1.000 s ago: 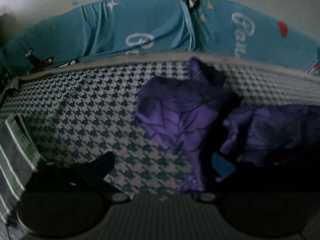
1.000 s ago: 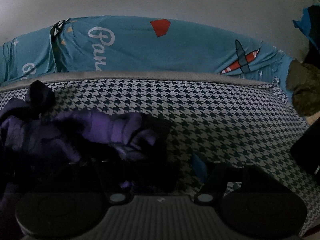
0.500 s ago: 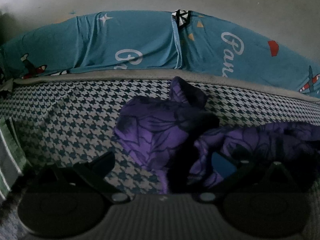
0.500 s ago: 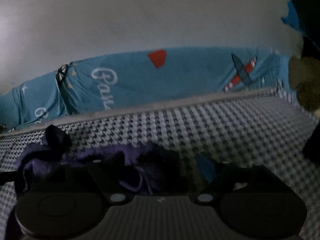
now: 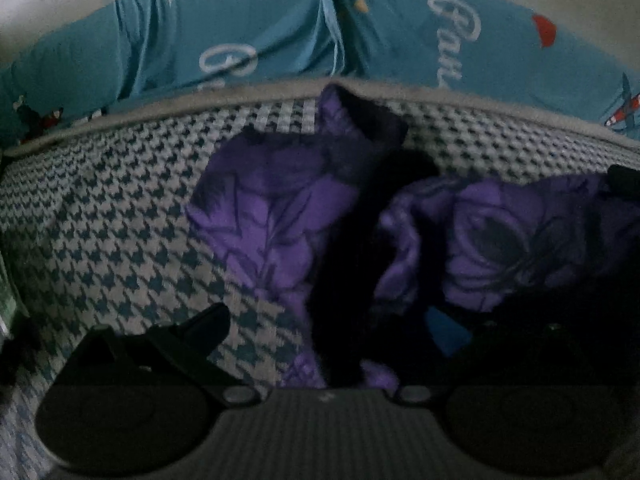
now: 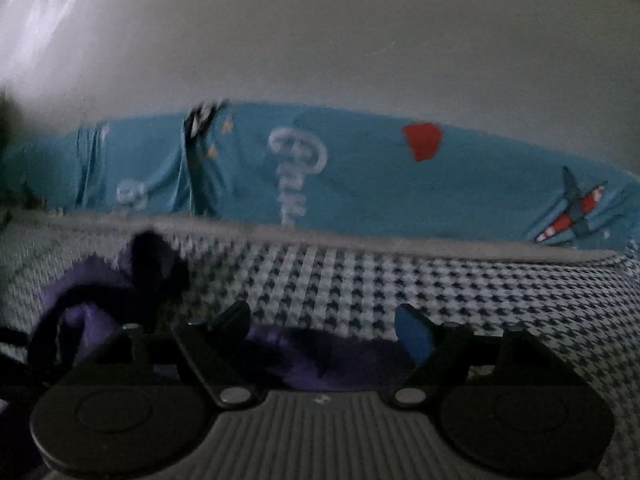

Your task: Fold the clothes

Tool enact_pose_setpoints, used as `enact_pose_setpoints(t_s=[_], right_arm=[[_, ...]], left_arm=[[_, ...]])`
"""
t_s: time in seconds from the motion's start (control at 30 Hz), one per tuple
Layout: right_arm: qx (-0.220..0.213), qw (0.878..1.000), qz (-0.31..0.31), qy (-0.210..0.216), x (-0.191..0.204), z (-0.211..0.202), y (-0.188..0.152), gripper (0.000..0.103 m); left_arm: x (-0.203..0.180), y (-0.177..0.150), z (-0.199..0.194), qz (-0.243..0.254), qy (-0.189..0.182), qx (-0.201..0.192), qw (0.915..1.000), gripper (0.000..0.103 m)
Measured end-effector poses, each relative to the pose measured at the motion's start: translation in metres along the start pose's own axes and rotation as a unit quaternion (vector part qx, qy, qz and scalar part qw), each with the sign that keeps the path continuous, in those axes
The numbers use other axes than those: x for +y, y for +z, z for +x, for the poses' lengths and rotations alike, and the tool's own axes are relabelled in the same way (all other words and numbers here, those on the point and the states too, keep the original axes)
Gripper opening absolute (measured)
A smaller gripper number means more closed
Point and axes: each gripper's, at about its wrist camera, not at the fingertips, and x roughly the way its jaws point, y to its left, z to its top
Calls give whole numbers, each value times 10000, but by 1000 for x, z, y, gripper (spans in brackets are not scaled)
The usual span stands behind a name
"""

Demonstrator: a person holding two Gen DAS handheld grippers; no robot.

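Note:
A crumpled purple garment [image 5: 272,216] with a dark flower print lies on the houndstooth bed cover [image 5: 112,216]. My left gripper [image 5: 328,328] hovers low over it, open, with a dark fold of the cloth running between its fingers; the pads stand clear of it. In the right wrist view the same garment [image 6: 88,292] bunches at the lower left and reaches under my right gripper [image 6: 324,324]. That gripper is open, and purple cloth shows below the gap between its fingers with nothing pinched.
A teal printed sheet [image 5: 260,32] runs along the far side of the bed below a pale wall [image 6: 320,40]. Bare houndstooth cover [image 6: 500,292] stretches to the right. A sliver of green striped cloth [image 5: 6,300] shows at the left edge.
The left view has dropped closer to the purple garment, which looks larger. The right view has tipped up toward the wall, its fingers have spread wider, and the garment now sits lower left.

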Motion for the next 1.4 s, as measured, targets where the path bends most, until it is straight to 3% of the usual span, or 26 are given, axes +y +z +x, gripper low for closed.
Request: enact_pose_setpoints(t_s=[0.27,0.43,0.5,0.57,0.8,1.0,1.17,1.4], right_arm=[[543,9967,-591,140,14,33,-11,76],[733,9960,-395,339,14,42,-17,42],[715,9962,-393,306,14,43,-18,19],[647,9972,-280,266,12,43,-17,13],[27,9998,186,26,-1,30,-5,9],[-497,9951,731,-432,-20,24,11,9],[-939,9779,1509,-1100,-52,15,24,9],[-1113,9250,2614,-2523,-122,0,22,9]], left_arm=[[-2,-6,11,65,-35,244,9997,103],[-3,-7,13,75,-41,267,9996,103],[-3,-7,13,53,-43,271,9996,103],[-4,-6,13,47,-40,266,9996,103],[-3,-7,12,58,-70,218,9997,103],[-5,-6,9,99,-4,111,9999,103],[-2,-5,13,26,31,149,9999,103],[1,-4,16,-46,72,140,9999,103]])
